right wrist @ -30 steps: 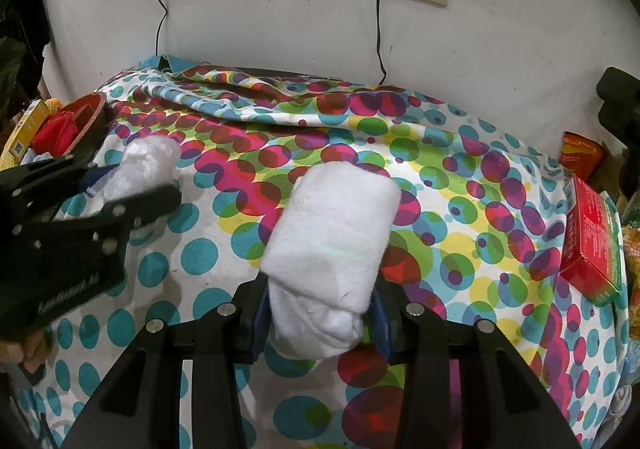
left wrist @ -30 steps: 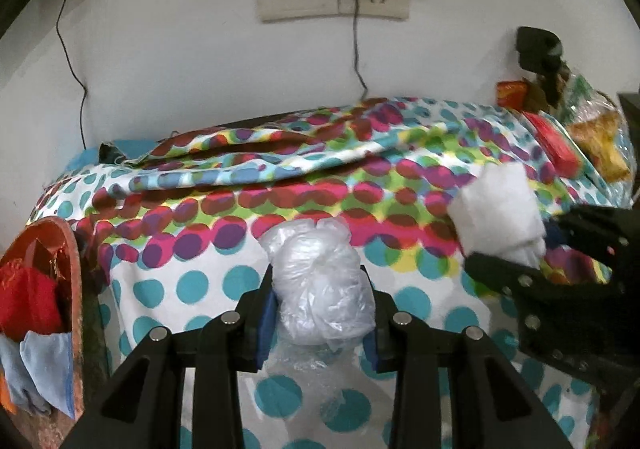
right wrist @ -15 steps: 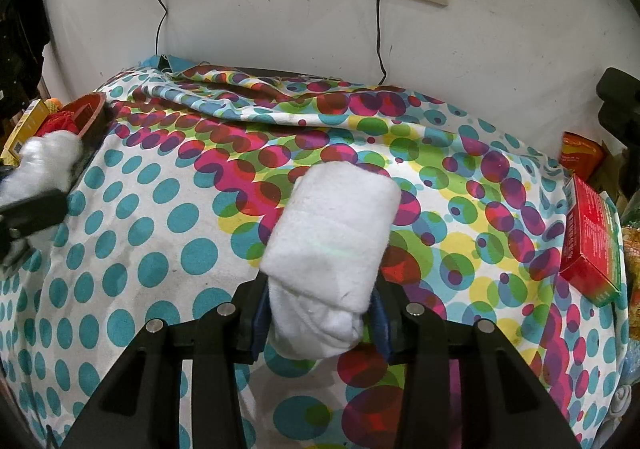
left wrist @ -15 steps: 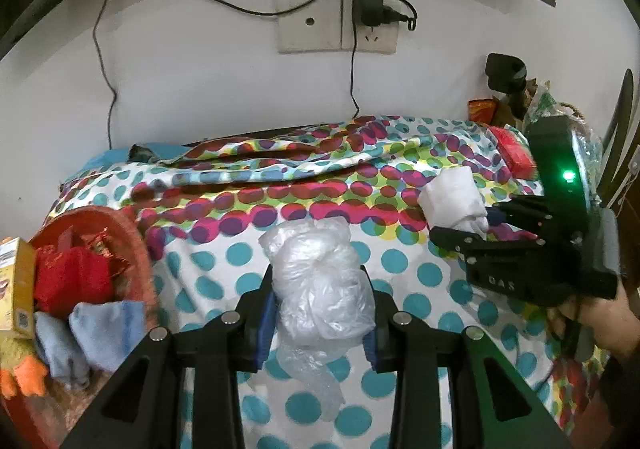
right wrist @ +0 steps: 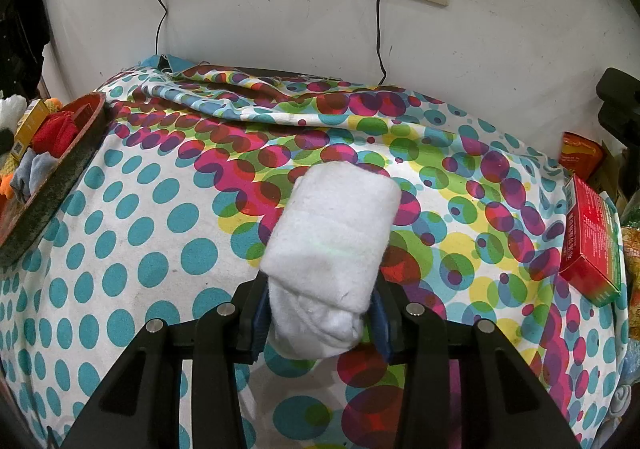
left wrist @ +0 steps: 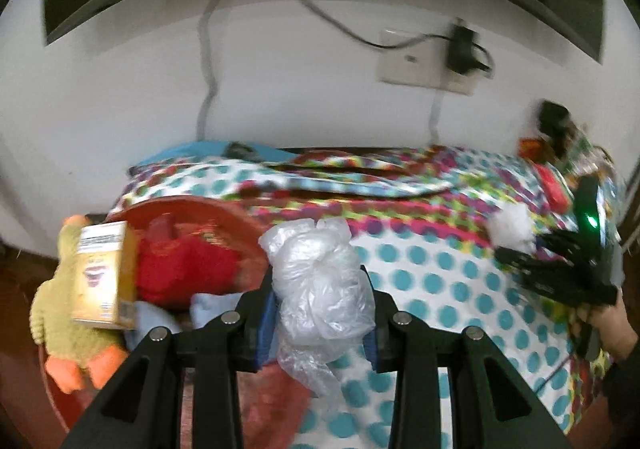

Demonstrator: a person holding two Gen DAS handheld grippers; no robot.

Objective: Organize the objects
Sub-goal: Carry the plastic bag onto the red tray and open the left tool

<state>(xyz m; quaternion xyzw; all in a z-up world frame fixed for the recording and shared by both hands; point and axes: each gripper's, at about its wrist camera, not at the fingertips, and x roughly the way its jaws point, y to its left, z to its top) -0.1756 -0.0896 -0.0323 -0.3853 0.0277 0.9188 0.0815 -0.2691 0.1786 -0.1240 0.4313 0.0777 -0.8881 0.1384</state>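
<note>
Left wrist view: the left gripper [left wrist: 320, 313] was clamped on a crumpled clear plastic bag [left wrist: 320, 289] held just right of the red basket [left wrist: 208, 209], above its near edge. The right gripper [right wrist: 320, 313] squeezed a rolled white towel [right wrist: 332, 245] well right of that basket [right wrist: 52, 177], over the dotted cloth [right wrist: 160, 233]. The bag's loose tail hung below the fingers (slippery film, I judged), so it could slide free or snag the rim. Motion blur smeared the basket's contents; its lower part was cut off behind the gripper.
</note>
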